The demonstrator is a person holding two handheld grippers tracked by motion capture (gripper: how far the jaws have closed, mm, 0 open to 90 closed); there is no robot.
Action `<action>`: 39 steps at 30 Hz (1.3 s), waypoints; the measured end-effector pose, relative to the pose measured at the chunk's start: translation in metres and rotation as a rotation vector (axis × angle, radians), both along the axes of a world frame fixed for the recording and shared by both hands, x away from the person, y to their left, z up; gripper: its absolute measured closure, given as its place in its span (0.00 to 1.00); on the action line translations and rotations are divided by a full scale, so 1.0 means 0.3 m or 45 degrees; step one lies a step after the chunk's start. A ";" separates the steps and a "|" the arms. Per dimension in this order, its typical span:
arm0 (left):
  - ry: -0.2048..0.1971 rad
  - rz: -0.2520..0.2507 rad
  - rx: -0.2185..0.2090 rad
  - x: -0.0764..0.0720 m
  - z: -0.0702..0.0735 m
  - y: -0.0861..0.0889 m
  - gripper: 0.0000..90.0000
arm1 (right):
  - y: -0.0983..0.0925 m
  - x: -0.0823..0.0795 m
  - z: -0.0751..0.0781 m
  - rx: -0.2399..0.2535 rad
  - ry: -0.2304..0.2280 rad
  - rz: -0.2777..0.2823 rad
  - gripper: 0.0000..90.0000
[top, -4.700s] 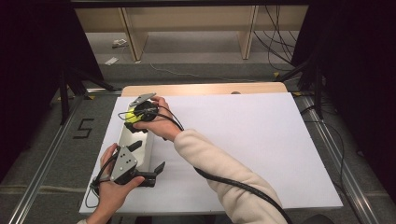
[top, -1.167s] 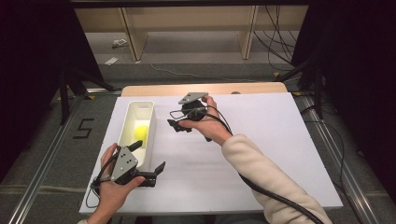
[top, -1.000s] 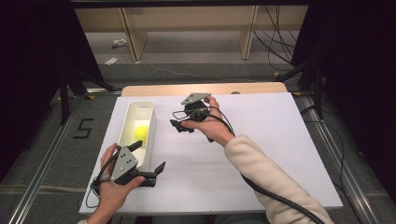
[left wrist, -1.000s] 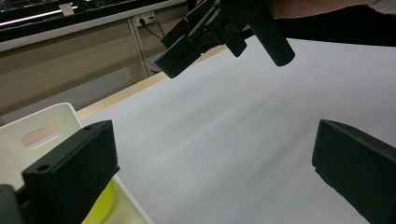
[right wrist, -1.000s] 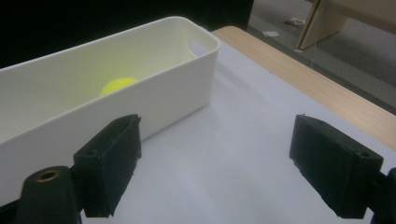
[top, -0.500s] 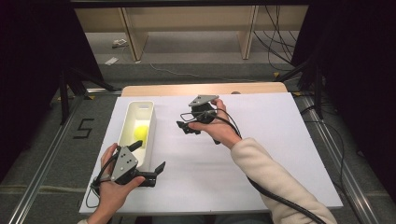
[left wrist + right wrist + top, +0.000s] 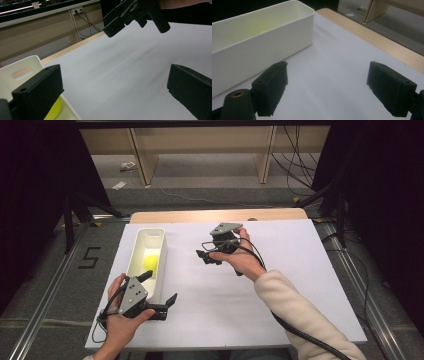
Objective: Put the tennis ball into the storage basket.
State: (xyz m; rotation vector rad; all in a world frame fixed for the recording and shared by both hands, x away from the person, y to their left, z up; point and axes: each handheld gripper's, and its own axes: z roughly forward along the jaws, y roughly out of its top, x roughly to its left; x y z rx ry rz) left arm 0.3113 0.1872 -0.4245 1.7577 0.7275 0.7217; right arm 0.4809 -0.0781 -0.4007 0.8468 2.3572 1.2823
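A long white bin (image 7: 143,241) stands on the left of the white table top (image 7: 300,290), with a yellow ball (image 7: 150,263) inside it. My left gripper (image 7: 159,288) is open at the bin's near end, one jaw over the rim and the other over the table. In the left gripper view its jaws (image 7: 112,92) are wide apart and empty, with the ball (image 7: 55,112) low at the left. My right gripper (image 7: 206,257) hovers open above the middle of the table, right of the bin. Its own view shows empty jaws (image 7: 329,87) facing the bin's side wall (image 7: 262,47).
A wooden strip (image 7: 215,215) runs along the table's far edge, with shelving legs and cables on the floor behind it. Metal rails flank both sides of the table. The right gripper (image 7: 135,12) hangs at the top of the left gripper view.
My right gripper has drawn away from the bin, moving right over the table's middle with empty jaws. The ball lies in the bin. The left gripper has stayed still.
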 end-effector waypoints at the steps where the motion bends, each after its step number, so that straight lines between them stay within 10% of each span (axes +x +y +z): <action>1: -0.001 0.000 -0.003 0.000 0.000 0.000 0.00 | -0.010 -0.002 -0.002 -0.003 0.002 -0.003 0.19; 39: 0.000 0.002 -0.005 0.000 0.000 0.001 0.00 | -0.171 -0.048 -0.022 0.006 -0.003 -0.074 0.19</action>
